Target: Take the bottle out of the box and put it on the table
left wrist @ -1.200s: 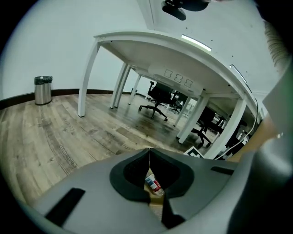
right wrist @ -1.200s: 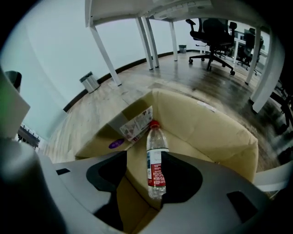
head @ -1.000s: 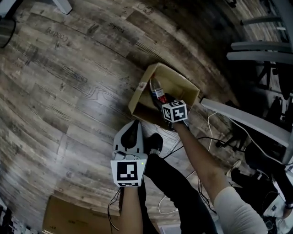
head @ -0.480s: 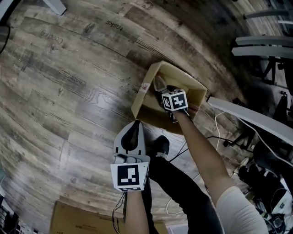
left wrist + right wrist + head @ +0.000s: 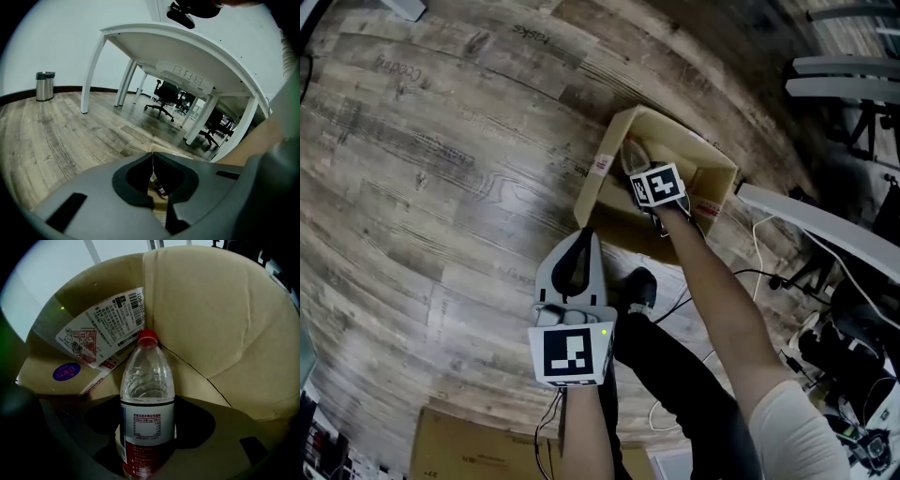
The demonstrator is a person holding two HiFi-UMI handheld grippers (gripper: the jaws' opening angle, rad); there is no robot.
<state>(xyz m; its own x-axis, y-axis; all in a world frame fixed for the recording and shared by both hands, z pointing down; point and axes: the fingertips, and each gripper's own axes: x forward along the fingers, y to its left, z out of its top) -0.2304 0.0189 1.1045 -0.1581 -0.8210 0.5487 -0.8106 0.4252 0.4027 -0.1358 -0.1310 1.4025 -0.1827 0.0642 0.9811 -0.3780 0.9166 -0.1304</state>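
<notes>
Grab step. Inside the brown cardboard box (image 5: 211,319), the right gripper (image 5: 656,187) is wide apart around the clear, red-capped plastic bottle (image 5: 147,394). Next: squeeze, then lift. The left gripper (image 5: 578,267), pinched together, is beside the box.

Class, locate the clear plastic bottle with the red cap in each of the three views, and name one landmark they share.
Head view: clear plastic bottle, upper centre, inside the box.
Left gripper view: low centre, a small sliver beyond the shut jaws.
Right gripper view: centre, filling the lower middle.
Shared landmark: the brown cardboard box around it.
</notes>
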